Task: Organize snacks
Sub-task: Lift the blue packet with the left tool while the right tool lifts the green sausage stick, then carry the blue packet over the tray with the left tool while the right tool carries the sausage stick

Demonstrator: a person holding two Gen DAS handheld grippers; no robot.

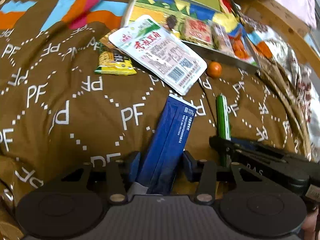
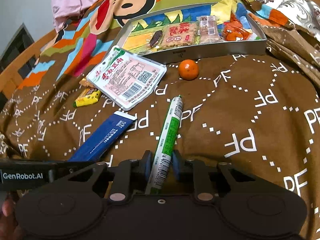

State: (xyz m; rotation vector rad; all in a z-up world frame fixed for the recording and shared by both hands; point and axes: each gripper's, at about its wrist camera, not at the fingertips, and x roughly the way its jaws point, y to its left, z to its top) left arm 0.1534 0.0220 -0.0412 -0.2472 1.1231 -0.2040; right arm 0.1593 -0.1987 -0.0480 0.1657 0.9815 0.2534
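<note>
My left gripper [image 1: 160, 160] is shut on a blue stick packet [image 1: 170, 132], which points ahead over the brown blanket; the packet also shows in the right wrist view [image 2: 104, 138]. My right gripper [image 2: 162, 163] is shut on a green and white sausage stick [image 2: 170, 132], also visible in the left wrist view [image 1: 223, 116]. A white and pink tofu packet [image 2: 126, 76] lies ahead, overlapping a yellow snack bar [image 2: 88, 98]. A small orange [image 2: 188, 69] sits in front of the metal tray [image 2: 220, 50], which holds several snacks.
The brown blanket with white "PF" letters [image 2: 250, 120] covers the bed. A colourful cartoon quilt [image 2: 130, 2] lies behind the tray. A wooden bed frame [image 1: 280, 18] runs along the far side. A patterned cloth [image 2: 296, 6] is bunched at the far right.
</note>
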